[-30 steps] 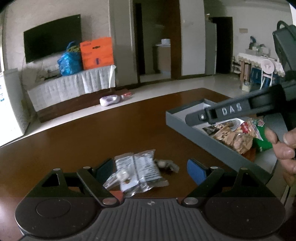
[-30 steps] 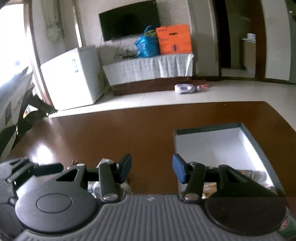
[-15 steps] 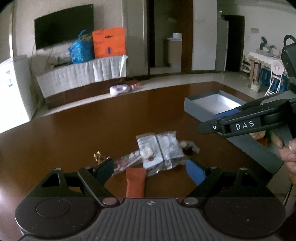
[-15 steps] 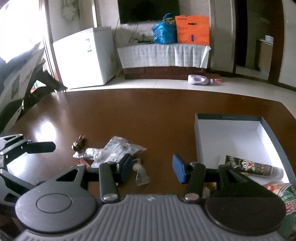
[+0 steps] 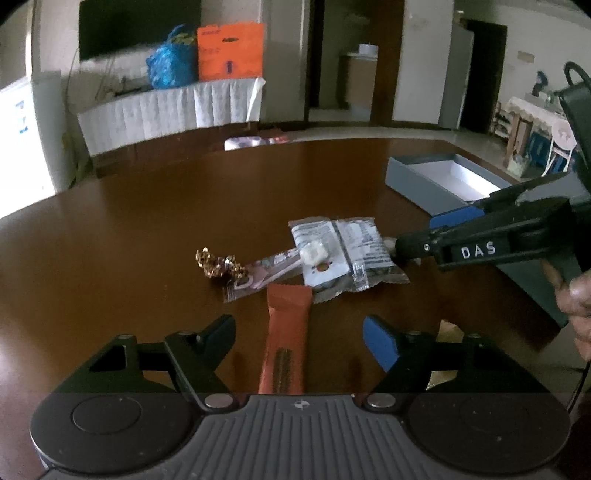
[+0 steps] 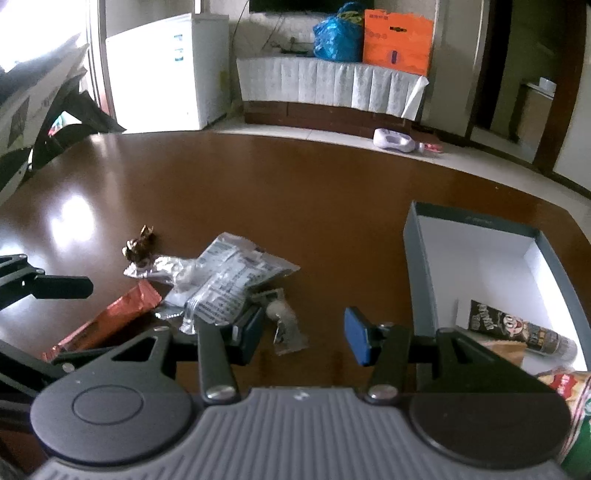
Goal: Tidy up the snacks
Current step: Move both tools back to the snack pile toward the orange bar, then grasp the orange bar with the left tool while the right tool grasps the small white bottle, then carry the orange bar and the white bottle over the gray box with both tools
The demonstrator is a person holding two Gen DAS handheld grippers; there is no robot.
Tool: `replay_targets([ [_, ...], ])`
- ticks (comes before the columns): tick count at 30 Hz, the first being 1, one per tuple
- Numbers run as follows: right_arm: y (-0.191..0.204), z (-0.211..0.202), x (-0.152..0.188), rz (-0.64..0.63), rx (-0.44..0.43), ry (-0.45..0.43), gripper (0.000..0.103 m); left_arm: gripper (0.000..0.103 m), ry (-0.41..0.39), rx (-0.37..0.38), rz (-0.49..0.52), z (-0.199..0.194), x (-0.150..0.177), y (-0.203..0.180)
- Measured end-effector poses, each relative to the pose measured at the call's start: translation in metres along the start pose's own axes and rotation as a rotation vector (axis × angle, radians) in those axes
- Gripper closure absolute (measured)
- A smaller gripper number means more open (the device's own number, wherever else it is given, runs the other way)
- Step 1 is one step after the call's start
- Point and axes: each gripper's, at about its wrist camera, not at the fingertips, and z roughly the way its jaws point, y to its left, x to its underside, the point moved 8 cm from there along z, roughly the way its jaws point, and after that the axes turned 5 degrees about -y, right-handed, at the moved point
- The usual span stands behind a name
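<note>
Living room, dark glossy brown table [image 5: 147,229], TV wall w/ orange bag [image 5: 231,50] and blue bag [image 6: 338,35] at back.

Snack pile sits just ahead of both your grippers. Orange-red bar wrapper [image 5: 284,339] lies lengthwise between your left gripper [image 5: 299,338] fingers; jaws closing, pads not on it yet. Beyond it: clear/silver printed packet [image 5: 343,251], pinkish flat packet [image 5: 258,275], gold-foil candy [image 5: 218,264] off to the left of that.

Your right gripper [image 6: 303,334] stands part open, nothing between the pads; small clear-wrapped sweet [image 6: 286,325] lies just ahead of its left finger, the silver packet just beyond that.

Left view only: right gripper side-on, marked "DAS", tip just beside the silver packet; your hand [image 5: 576,299] on its grip.

Right view only: inside of grey box [image 6: 417,266], white lining, to the gripper's right. It holds a dark printed snack tube [image 6: 517,330], plus a red/green bag [image 6: 569,391] at the near end, partly hidden by the gripper body. White fridge [image 6: 166,70] back left.

Left gripper's finger shows at the far left of the right view, near the bar.
</note>
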Motion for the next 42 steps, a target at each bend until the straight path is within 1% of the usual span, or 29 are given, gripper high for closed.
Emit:
replay_targets([
  [4, 0.006, 0.009, 0.004, -0.030, 0.001, 0.014, 0.053, 0.039, 0.019, 0.003, -0.011, 0.006, 0.003, 0.003],
  [9, 0.006, 0.018, 0.006, -0.036, 0.005, 0.029, 0.053, 0.040, 0.013, -0.003, -0.020, 0.008, 0.004, 0.006],
  [14, 0.010, 0.023, 0.007, -0.049, 0.000, 0.025, 0.053, 0.045, 0.005, -0.012, -0.011, 0.009, 0.003, 0.007],
  [16, 0.010, 0.024, 0.007, -0.045, -0.005, 0.020, 0.053, 0.052, 0.004, -0.018, 0.005, 0.009, 0.003, 0.006],
  [17, 0.011, 0.025, 0.007, -0.046, -0.005, 0.019, 0.054, 0.054, 0.003, -0.023, 0.011, 0.008, 0.004, 0.006],
  [24, 0.016, 0.027, 0.007, -0.065, -0.018, 0.003, 0.061, 0.067, -0.002, -0.011, 0.033, 0.007, 0.005, -0.001],
  [26, 0.017, 0.027, 0.007, -0.067, -0.026, 0.002, 0.065, 0.072, -0.002, -0.007, 0.033, 0.006, 0.004, -0.003],
  [27, 0.018, 0.027, 0.008, -0.067, -0.032, 0.003, 0.068, 0.076, -0.002, -0.006, 0.031, 0.006, 0.004, -0.003],
  [29, 0.019, 0.026, 0.008, -0.062, -0.040, 0.007, 0.071, 0.078, -0.001, -0.008, 0.029, 0.006, 0.005, -0.004],
  [30, 0.020, 0.026, 0.008, -0.060, -0.044, 0.008, 0.073, 0.081, 0.000, -0.006, 0.024, 0.006, 0.004, -0.004],
  [32, 0.020, 0.026, 0.008, -0.054, -0.051, 0.011, 0.076, 0.081, 0.000, -0.008, 0.021, 0.006, 0.004, -0.005],
  [34, 0.020, 0.025, 0.008, -0.052, -0.055, 0.012, 0.083, 0.082, -0.002, -0.003, 0.014, 0.005, 0.003, -0.005],
  [38, 0.019, 0.023, 0.009, -0.036, -0.061, 0.016, 0.084, 0.082, 0.002, 0.003, 0.006, 0.005, 0.003, -0.005],
  [42, 0.017, 0.019, 0.006, -0.022, -0.065, 0.006, 0.085, 0.082, -0.011, -0.001, 0.005, 0.003, -0.001, -0.006],
])
